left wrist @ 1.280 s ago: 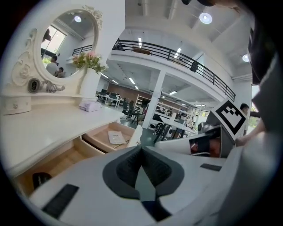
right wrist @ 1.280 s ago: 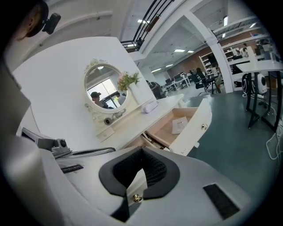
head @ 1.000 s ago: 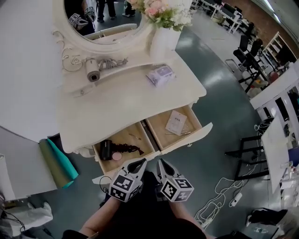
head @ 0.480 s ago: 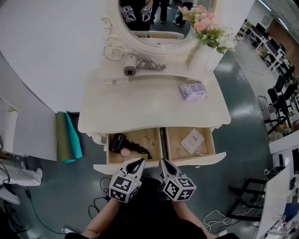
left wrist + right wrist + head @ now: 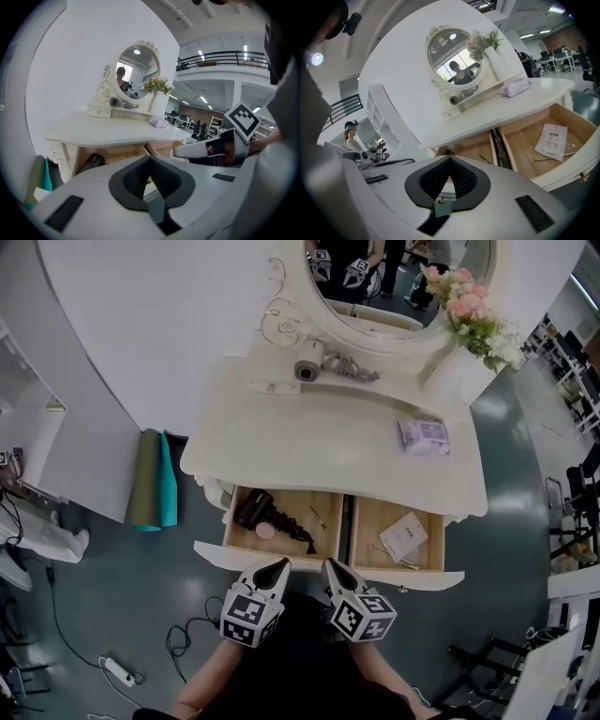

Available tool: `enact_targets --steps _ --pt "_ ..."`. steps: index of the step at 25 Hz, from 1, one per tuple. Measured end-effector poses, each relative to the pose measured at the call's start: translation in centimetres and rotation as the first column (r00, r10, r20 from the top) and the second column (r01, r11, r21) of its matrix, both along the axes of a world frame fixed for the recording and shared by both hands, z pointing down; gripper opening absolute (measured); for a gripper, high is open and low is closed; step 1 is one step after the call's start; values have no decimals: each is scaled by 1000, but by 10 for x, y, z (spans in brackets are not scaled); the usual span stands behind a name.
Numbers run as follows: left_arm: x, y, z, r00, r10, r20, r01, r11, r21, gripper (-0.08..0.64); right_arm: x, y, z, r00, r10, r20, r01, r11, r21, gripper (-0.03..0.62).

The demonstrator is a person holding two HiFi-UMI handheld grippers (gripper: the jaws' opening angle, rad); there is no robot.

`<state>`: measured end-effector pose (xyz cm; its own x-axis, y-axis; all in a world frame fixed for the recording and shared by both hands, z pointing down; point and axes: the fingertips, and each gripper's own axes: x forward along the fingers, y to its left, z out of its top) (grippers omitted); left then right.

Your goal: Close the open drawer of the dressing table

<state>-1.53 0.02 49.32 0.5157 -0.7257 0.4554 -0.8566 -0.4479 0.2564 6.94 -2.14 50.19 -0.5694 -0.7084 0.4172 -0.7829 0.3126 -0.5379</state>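
The drawer (image 5: 427,576) of the dressing table stood pulled far out from under the tabletop (image 5: 319,442), its white front panel towards the person. Inside, a dark rail divided it into two wooden compartments. From the head view I could not tell whether this was one wide drawer or two drawers side by side.

The left compartment held a black hair dryer (image 5: 251,509) and a small pink round thing (image 5: 266,532). The right one held a flat paper packet (image 5: 404,535). All of them lay low on the drawer bottom, so I judged that nothing would catch when the drawer slides in.

The left tongs (image 5: 281,564) and the right tongs (image 5: 328,564) were held side by side, near the middle of the front panel, with the tips pointing at it. Both pairs of jaws were pressed together with nothing between them, as each gripper view showed. This suited a push better than a grasp: closed tips make a firm point, and two points near the middle should drive the front in straight.

On the tabletop lay a purple pack (image 5: 424,435), and behind it were a white hair dryer (image 5: 309,364), a vase of flowers (image 5: 457,376) and the oval mirror (image 5: 394,277). All were well clear of the drawer.
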Motion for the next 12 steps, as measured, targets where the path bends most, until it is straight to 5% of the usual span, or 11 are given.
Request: enact_targets --steps 12 --pt "-19 13 31 996 -79 49 83 993 -80 8 -1 18 27 996 -75 -39 72 994 -86 8"
